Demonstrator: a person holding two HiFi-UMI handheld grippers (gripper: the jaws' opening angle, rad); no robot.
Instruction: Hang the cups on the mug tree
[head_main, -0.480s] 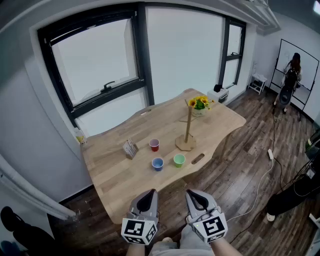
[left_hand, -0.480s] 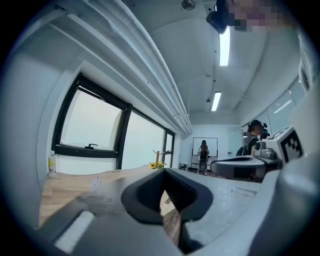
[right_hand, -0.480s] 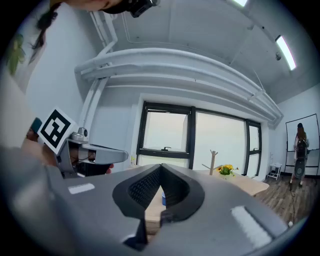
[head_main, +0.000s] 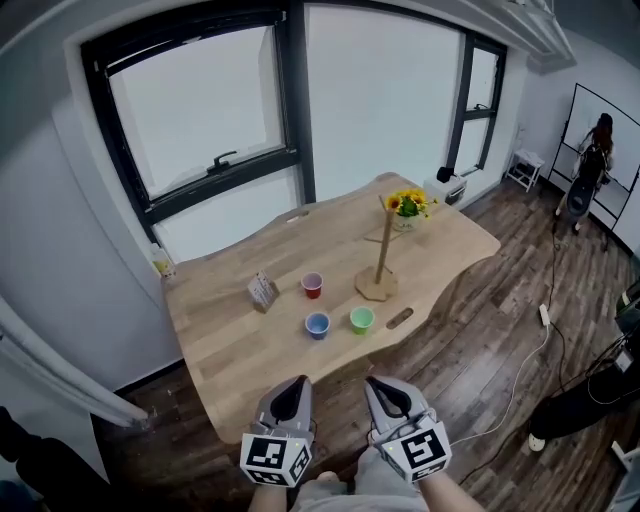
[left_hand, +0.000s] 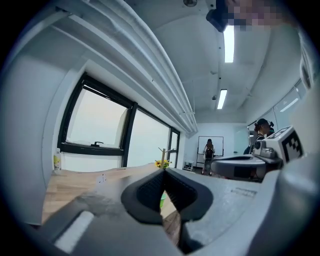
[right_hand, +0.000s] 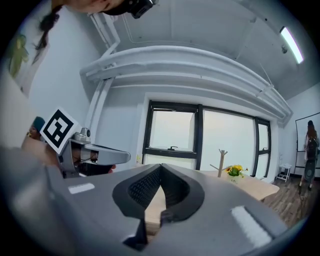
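Cups, three (red cup (head_main: 313, 286), blue cup (head_main: 317, 325), green cup (head_main: 362, 320)), are standing by one mug tree (head_main: 381, 262) near the tabletop's (head_main: 232, 335) front edge. Left gripper (head_main: 295, 384) and right gripper (head_main: 379, 384) are hovering closed, empty.

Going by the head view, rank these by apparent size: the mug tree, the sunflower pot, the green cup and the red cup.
1. mug tree, clearly largest
2. sunflower pot
3. green cup and red cup: about alike; green sits nearer the camera, so unranked

No readable text (marker cubes (head_main: 272, 458) carry only patterns).
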